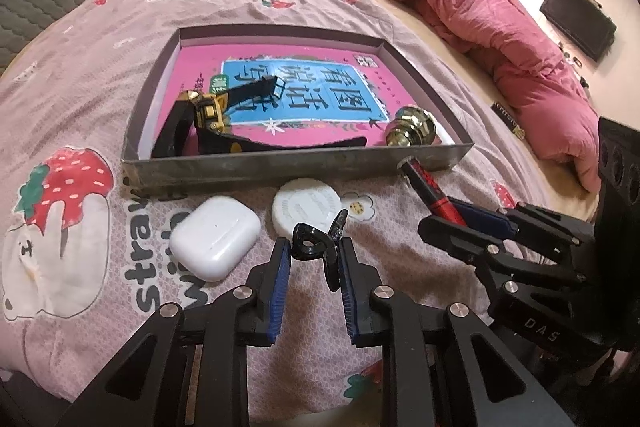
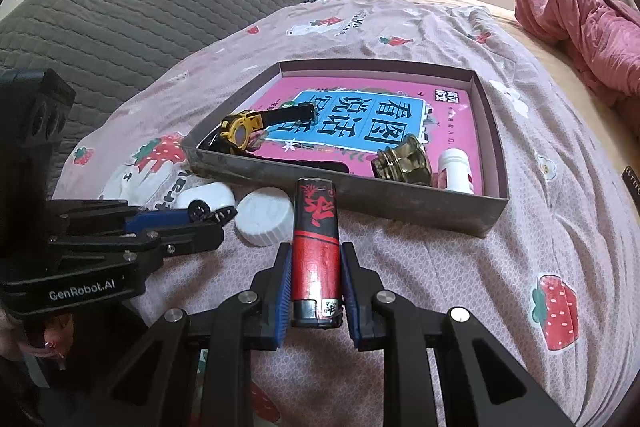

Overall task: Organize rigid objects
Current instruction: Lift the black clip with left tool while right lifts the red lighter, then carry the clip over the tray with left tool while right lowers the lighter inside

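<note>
Shallow box (image 1: pixel 280 171) on bedspread (image 1: pixel 100 99), near wall facing both tongs; watch (image 1: pixel 212 111) and brass knob (image 1: pixel 412 125) inside, middle floor bare. Right gripper (image 2: pixel 313 259) clamped on red lighter (image 2: pixel 316 239), long axis pointing at that wall. Left gripper (image 1: pixel 314 247) pinching black clip (image 1: pixel 316 247). White earbud case (image 1: pixel 214 237) and white cap (image 1: pixel 306 205) lie before box

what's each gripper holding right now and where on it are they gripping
The left gripper holds a small black clip by its looped end. The right gripper clamps a red-and-black lighter across its lower body, near the black base.
</note>
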The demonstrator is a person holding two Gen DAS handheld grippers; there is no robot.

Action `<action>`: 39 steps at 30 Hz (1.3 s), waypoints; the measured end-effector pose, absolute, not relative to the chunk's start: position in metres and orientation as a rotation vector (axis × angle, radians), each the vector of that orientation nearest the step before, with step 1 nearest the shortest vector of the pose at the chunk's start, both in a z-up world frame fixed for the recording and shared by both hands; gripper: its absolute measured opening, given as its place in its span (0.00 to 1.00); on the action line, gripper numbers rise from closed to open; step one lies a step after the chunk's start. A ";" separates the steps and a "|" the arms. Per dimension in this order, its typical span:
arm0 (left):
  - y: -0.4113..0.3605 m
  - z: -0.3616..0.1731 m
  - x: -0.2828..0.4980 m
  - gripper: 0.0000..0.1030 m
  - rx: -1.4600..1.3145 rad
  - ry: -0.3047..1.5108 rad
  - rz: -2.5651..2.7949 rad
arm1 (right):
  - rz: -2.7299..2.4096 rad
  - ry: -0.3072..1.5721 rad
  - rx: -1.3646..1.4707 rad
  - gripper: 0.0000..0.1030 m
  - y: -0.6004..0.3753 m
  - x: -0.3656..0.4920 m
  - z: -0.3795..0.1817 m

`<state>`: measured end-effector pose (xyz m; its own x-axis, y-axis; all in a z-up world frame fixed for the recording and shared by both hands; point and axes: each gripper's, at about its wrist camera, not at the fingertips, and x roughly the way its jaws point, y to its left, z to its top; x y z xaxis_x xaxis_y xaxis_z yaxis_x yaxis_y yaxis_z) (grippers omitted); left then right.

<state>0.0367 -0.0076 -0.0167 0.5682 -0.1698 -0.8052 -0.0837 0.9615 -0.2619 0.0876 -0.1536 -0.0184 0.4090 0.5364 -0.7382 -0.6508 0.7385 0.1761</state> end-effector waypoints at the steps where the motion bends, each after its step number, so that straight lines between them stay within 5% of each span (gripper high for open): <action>1: -0.007 -0.015 0.037 0.23 -0.288 0.964 -0.051 | 0.752 0.870 -0.144 0.23 -0.154 0.088 -0.019; 39: 0.014 0.015 0.065 0.23 -0.349 0.845 0.020 | 0.527 0.657 -0.150 0.23 -0.176 0.107 0.019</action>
<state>0.0652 0.0141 0.0148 0.6670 -0.1207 -0.7352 -0.1545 0.9429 -0.2949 0.1074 -0.1761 0.0194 0.6667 0.4188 -0.6166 -0.5112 0.8589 0.0306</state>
